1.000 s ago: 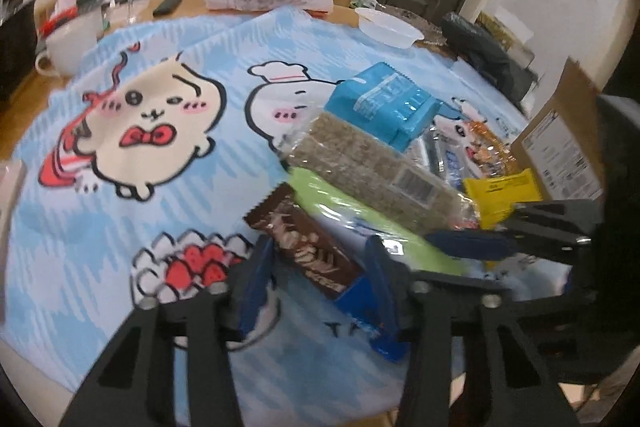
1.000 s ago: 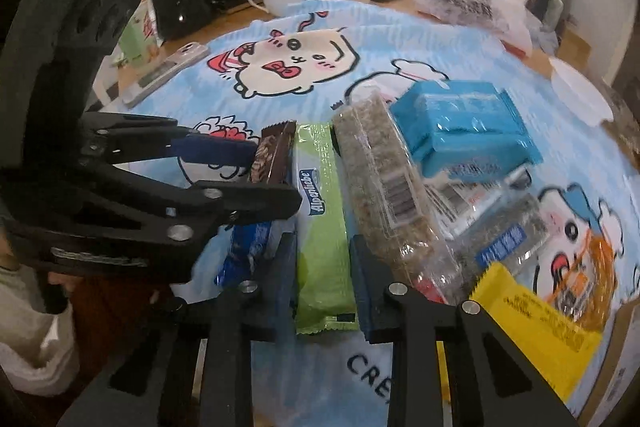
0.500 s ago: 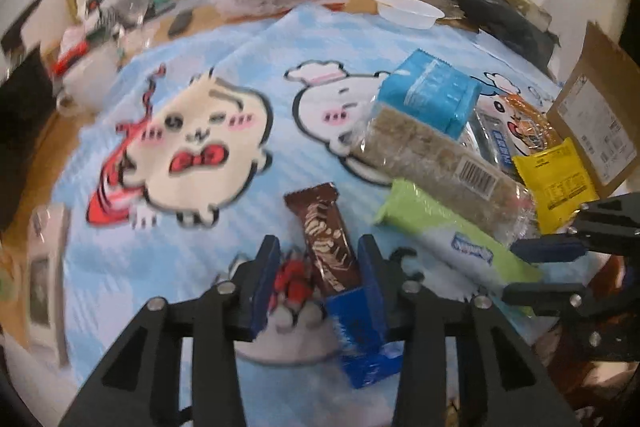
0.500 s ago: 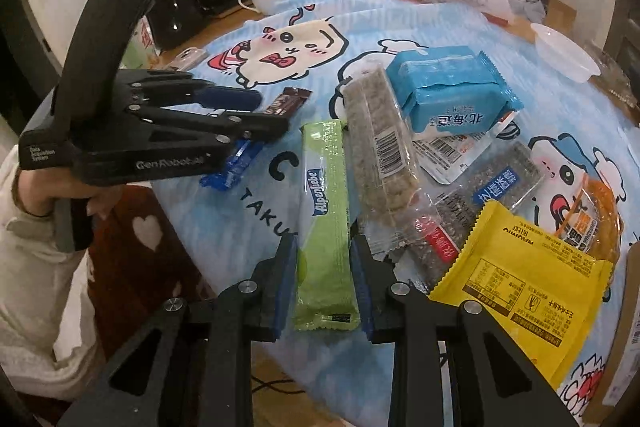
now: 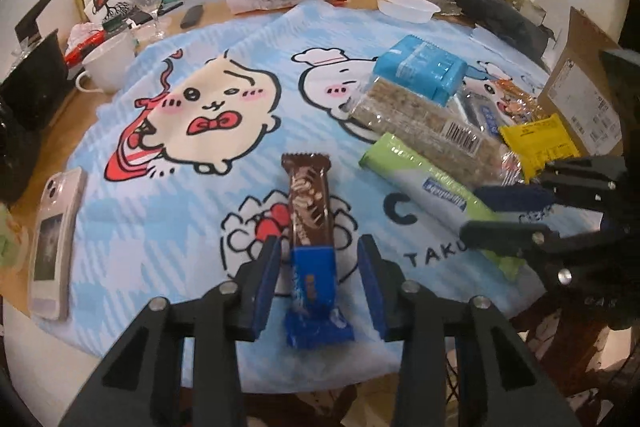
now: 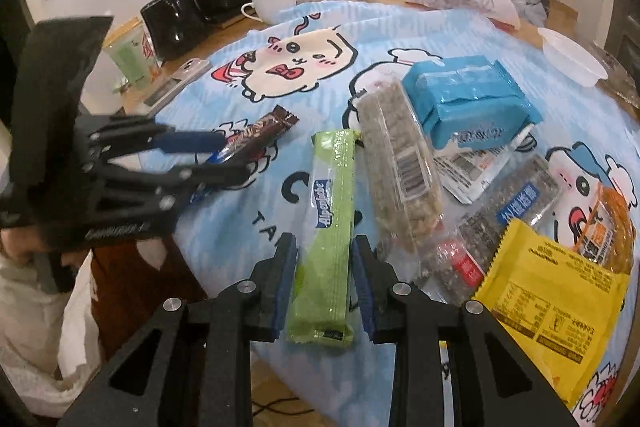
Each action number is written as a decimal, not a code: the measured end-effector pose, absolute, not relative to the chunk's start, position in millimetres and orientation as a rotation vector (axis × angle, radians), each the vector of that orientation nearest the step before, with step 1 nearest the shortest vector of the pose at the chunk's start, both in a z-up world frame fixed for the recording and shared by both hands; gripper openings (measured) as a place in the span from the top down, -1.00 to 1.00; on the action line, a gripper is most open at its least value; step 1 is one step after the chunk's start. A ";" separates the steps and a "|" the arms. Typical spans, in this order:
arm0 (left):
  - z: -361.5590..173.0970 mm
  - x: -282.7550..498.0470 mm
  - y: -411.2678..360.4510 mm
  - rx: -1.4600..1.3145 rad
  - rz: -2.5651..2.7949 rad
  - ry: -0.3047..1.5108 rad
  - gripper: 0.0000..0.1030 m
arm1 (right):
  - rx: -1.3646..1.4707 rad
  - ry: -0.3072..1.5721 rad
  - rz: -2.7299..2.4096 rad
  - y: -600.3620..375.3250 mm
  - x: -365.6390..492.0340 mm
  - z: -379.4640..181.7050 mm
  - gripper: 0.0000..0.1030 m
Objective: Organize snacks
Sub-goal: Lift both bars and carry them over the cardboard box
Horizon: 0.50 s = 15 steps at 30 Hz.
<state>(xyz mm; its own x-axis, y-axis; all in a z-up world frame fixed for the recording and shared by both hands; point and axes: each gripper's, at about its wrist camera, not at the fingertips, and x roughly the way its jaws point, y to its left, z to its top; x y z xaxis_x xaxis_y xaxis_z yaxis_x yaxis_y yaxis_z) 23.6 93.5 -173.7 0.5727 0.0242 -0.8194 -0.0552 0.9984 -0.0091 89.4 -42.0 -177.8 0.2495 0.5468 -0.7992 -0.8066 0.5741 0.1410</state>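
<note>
While the left gripper [image 5: 318, 269] straddles the chocolate bar [image 5: 309, 205] left of the green wafer pack [image 6: 329, 231] with jaws parted, untouching, the right gripper [image 6: 325, 285] brackets that pack, jaws likewise apart.

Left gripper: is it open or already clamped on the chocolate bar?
Open. In the left wrist view the left gripper straddles the chocolate bar, with cloth visible between each blue pad and the wrapper.
</note>
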 end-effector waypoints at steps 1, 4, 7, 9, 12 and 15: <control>-174.1 22.7 93.4 -0.029 0.056 0.948 0.43 | -0.328 0.928 0.939 -40.6 90.5 -178.9 0.51; -174.8 22.7 98.4 -0.060 0.073 0.935 0.59 | -0.339 0.898 0.923 -35.5 90.4 -181.1 0.55; -175.0 27.3 104.0 -0.086 0.084 0.930 0.69 | -0.374 0.867 0.905 -30.9 87.0 -181.4 0.57; -173.5 29.2 104.4 -0.080 0.088 0.927 0.69 | -0.376 0.853 0.906 -30.4 85.9 -179.4 0.57; -160.0 28.7 102.9 -0.072 0.084 0.896 0.69 | -0.343 0.824 0.929 -36.1 84.5 -164.4 0.58; -134.7 29.8 98.3 -0.042 0.088 0.845 0.69 | -0.309 0.765 0.951 -45.5 81.8 -141.0 0.58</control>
